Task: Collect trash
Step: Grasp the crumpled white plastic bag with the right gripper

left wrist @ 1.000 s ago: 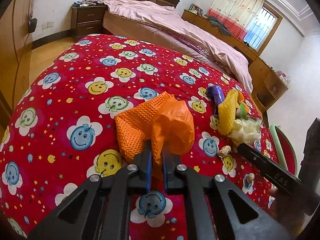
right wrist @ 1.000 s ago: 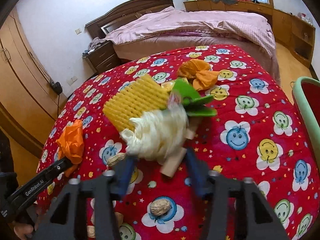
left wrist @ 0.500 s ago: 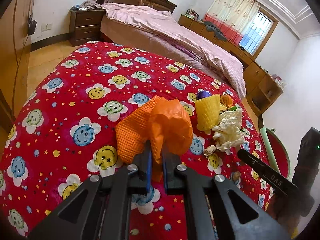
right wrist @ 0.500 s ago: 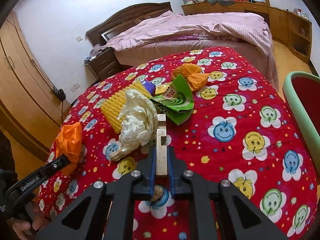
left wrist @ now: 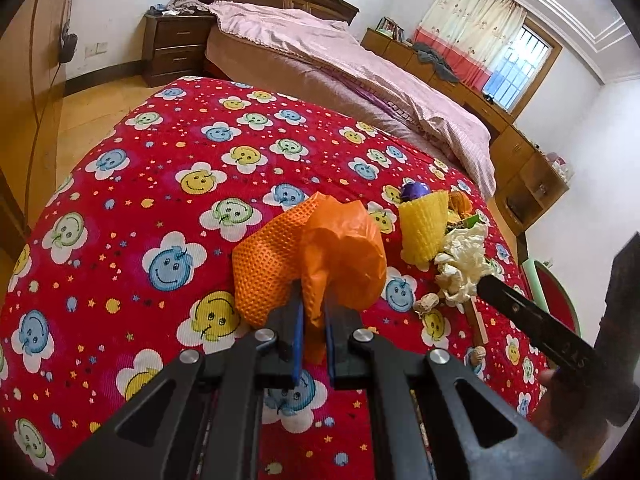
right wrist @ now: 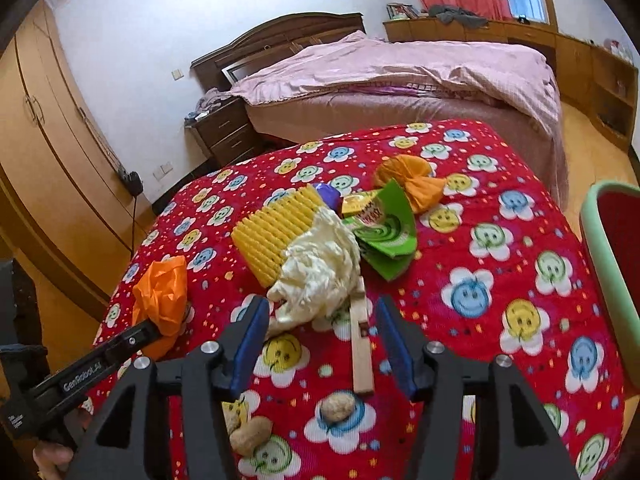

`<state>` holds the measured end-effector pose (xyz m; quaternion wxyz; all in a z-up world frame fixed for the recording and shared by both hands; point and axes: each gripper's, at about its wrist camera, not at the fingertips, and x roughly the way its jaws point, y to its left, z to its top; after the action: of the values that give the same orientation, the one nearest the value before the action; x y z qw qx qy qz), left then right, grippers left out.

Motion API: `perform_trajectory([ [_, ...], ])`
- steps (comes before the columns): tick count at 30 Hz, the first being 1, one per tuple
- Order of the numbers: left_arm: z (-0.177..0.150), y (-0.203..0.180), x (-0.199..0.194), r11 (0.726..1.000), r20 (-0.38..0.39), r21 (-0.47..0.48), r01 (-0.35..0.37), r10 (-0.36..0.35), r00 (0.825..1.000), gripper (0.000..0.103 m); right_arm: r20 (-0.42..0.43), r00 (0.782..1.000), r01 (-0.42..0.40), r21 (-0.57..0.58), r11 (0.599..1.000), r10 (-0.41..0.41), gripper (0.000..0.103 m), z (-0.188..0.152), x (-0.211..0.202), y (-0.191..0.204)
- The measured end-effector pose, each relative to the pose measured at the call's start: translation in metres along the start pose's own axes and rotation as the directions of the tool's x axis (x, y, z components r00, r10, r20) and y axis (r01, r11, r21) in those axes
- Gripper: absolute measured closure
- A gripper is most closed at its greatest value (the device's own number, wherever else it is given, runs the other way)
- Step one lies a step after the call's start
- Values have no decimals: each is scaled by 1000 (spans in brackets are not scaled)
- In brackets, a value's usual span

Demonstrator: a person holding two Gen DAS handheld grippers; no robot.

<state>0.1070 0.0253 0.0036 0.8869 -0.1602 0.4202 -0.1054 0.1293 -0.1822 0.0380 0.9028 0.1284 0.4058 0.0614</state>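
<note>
Change: half a second back the right gripper [right wrist: 320, 320] pinched the wooden stick [right wrist: 361, 350]; now its jaws are opening and the stick lies loose on the bench cloth [right wrist: 500, 264].
Wooden stick: flat on the cloth between the blue fingers [right wrist: 250, 334], nearer the right-hand one, touching neither; its long axis runs away from the gripper, far end tucked under the cream crumpled wrap [right wrist: 320, 268].
Nearer hand: the right, directly over it.
Left gripper [left wrist: 312, 330]: fingers narrow, clamped on the orange plastic bag [left wrist: 344, 256], which is held off the cloth with orange foam netting [left wrist: 264, 264] bunched beside it.
Other trash: yellow foam netting [right wrist: 276, 232], green snack wrapper [right wrist: 384, 236], a purple piece, a second orange bag [right wrist: 412, 180] and peanut shells [right wrist: 338, 408] near the gripper.
Container: green-rimmed red bin [right wrist: 612, 272] off the bench's right edge; contents cannot be told.
Next, as a guess: re-grip the stick across its width, or take the wrap.
</note>
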Motion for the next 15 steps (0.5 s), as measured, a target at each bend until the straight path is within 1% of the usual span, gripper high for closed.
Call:
perform_trajectory([
  [3,0,1,1,1000,-3,-2,0,0,1000,95,-14,1000,17,-10,1000,-17,44,5,11,0],
  [4,0,0,1,1000,-2,-1,0,0,1000,95,-23,999,24,-14,1000,-24,45,6,16,0],
  [5,0,0,1,1000,-1,-1,1,-1,1000,95,-31,999,31,-18,999,-32,49,7,19,-1],
  [7,0,0,0,1000,1,0,2,-2,1000,95,-47,998,46,-21,999,-47,75,7,25,-2],
  [8,0,0,-1,1000,3,0,3,-3,1000,95,-50,998,48,-21,999,-49,80,6,26,-3],
  [9,0,-1,-1,1000,4,1,4,-4,1000,95,-49,998,45,-22,999,-46,87,6,25,-4],
  [13,-1,-4,-6,1000,11,4,14,-14,1000,95,-36,999,30,-14,999,-30,94,2,16,-8],
  [15,-1,-7,-9,1000,15,6,19,-19,1000,95,-25,1000,20,-3,1000,-20,94,2,9,-10],
])
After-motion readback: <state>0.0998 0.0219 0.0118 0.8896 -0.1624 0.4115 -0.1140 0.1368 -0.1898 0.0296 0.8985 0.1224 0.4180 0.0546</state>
